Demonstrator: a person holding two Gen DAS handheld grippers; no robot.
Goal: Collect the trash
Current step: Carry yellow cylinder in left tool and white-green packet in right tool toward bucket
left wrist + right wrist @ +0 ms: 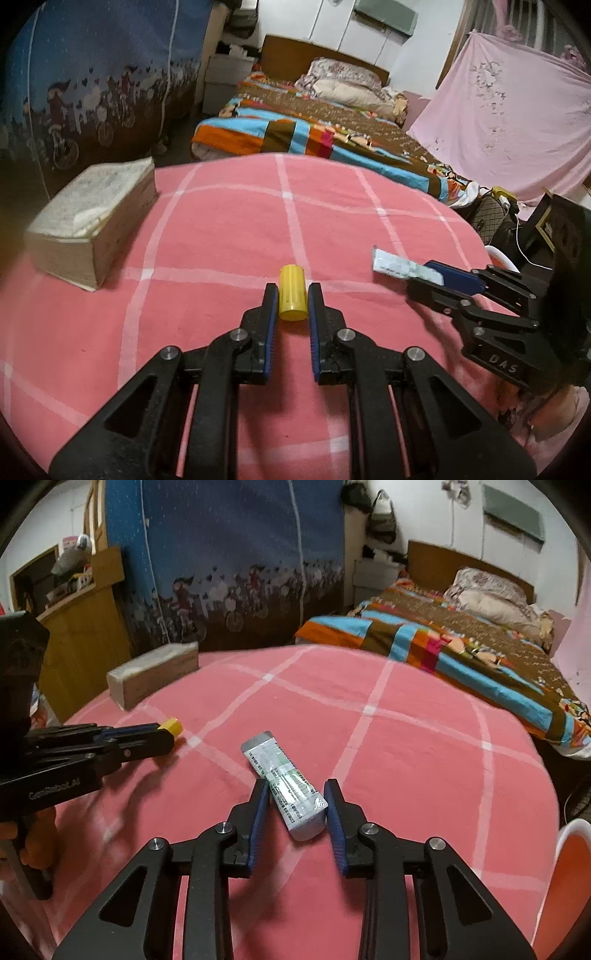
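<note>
A small yellow cylinder (293,292) lies on the pink checked table cover (221,229) between the fingers of my left gripper (292,291), which press on its sides. It also shows in the right wrist view (171,726). A white and green tube (284,786) lies between the fingers of my right gripper (295,788); the right finger touches its end and the left finger stands close to its side. The tube also shows in the left wrist view (395,265), with the right gripper (424,275) around it.
A thick old book (92,218) lies at the far left of the table. A bed with a colourful blanket (332,129) stands beyond the table. A pink sheet (509,122) hangs at the right. A white and orange container (570,853) stands off the table's right edge.
</note>
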